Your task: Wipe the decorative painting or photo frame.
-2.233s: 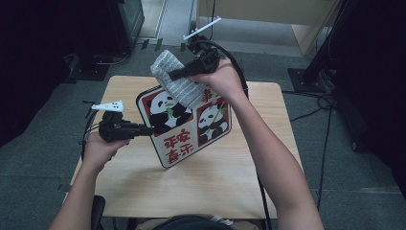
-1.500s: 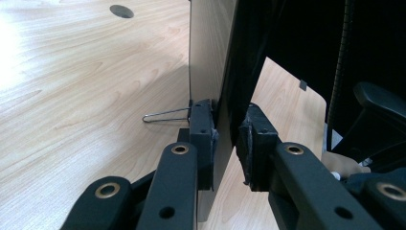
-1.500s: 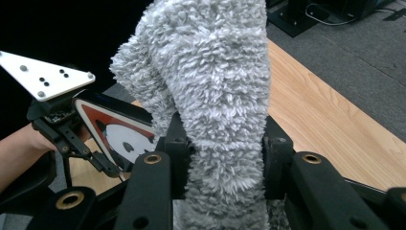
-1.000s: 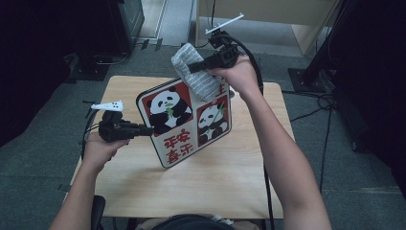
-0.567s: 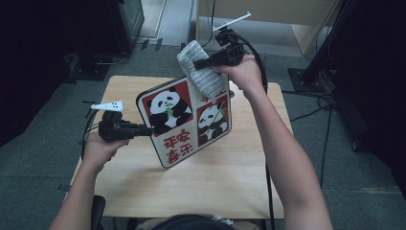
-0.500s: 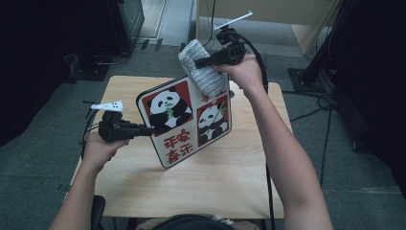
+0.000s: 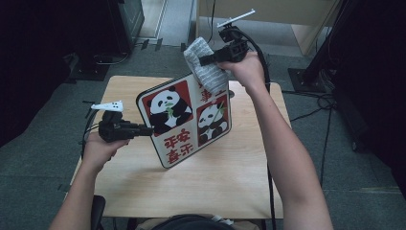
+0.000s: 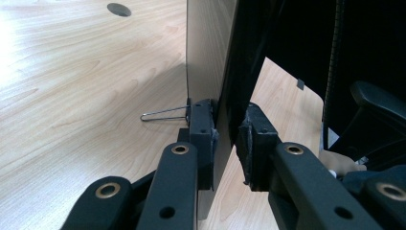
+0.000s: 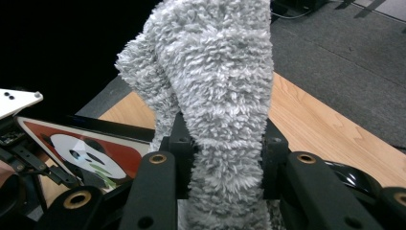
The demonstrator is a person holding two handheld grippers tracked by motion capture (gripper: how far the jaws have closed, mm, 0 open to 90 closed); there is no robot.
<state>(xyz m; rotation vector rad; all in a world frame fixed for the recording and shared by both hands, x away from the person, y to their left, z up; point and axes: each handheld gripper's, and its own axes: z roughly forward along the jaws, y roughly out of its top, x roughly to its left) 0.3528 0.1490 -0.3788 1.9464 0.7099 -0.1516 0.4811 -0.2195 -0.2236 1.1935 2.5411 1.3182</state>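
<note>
**Panda board held upright, cloth at its upper corner**

The panda board stands tilted on the wooden table, its lower corner apparently resting on the tabletop. At the board's left edge, the left gripper is clamped on the panel, one pad on each face. Above the board's top right corner, the right gripper is clenched around a grey fluffy cloth, which hangs against the board's upper edge.
</note>
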